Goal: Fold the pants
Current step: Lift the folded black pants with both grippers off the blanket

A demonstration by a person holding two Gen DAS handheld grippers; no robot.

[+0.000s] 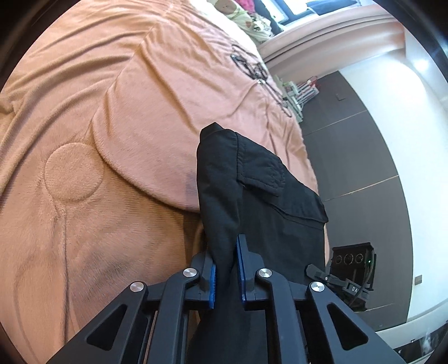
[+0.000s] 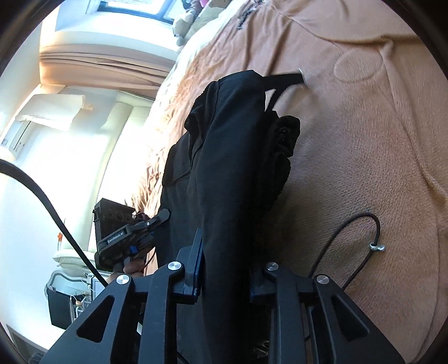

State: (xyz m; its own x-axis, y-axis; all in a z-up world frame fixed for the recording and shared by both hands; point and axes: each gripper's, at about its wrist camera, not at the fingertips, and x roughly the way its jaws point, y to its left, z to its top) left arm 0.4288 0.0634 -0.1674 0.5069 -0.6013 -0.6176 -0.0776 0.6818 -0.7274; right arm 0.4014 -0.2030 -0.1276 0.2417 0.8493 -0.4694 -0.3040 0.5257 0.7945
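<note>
Black pants point(image 1: 252, 201) hang bunched between my two grippers above an orange bedspread point(image 1: 84, 140). My left gripper point(image 1: 226, 274) is shut on a fold of the pants, blue pads pressing the cloth. In the right wrist view the pants point(image 2: 224, 168) run forward from my right gripper point(image 2: 224, 268), which is shut on them; a drawstring with a metal tip point(image 2: 299, 73) trails onto the bedspread point(image 2: 364, 140). The left gripper also shows in the right wrist view point(image 2: 156, 221), beside the pants at the lower left.
The bed edge drops to a dark floor point(image 1: 350, 140) on one side. A black box point(image 1: 352, 260) sits on the floor near the bed. A black cable with a metal end point(image 2: 375, 246) lies on the bedspread. Pillows and soft toys point(image 1: 246, 16) lie at the bed's head.
</note>
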